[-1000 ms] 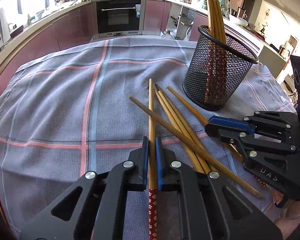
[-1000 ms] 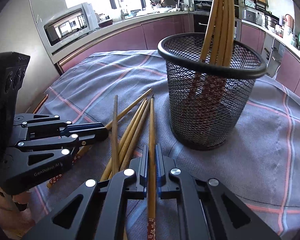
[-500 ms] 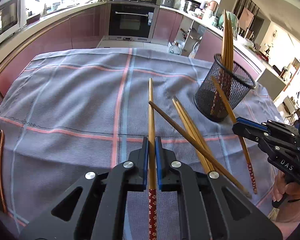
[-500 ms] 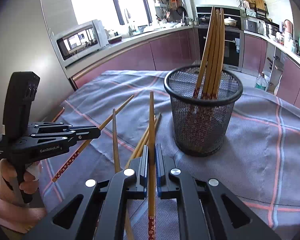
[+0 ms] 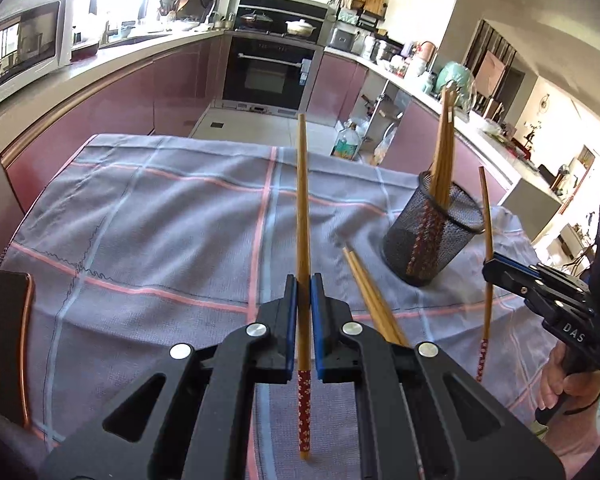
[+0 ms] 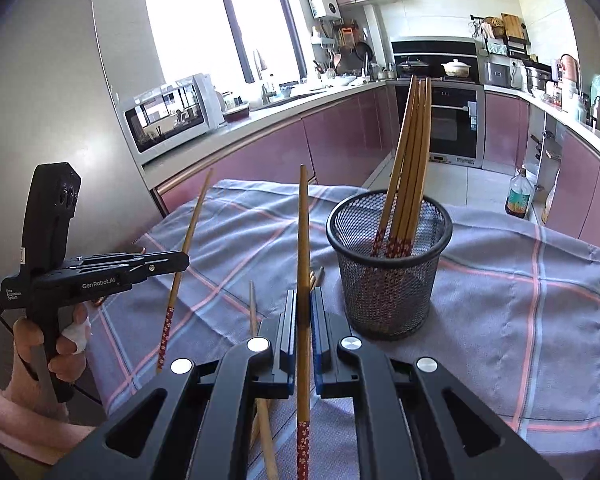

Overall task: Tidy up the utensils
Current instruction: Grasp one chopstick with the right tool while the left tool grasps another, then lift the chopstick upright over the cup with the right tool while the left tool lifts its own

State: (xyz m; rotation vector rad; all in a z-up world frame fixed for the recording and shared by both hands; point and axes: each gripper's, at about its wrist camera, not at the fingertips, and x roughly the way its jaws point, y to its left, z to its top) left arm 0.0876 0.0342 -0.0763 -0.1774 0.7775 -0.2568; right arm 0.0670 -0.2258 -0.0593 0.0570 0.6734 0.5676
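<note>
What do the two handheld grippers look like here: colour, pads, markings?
Both are matte black plastic with silver screws and blue pads inside the fingers. The left gripper reads "GenRobot.AI" in white on its side, with a tall black fin on top. The right gripper reads "DAS". A white wrap shows on one finger of the left hand.

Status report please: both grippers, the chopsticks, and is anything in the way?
Left gripper shut on one chopstick. Right gripper shut on another chopstick. Mesh holder upright with several inside; loose chopsticks remain on cloth. Path looks clear.
</note>
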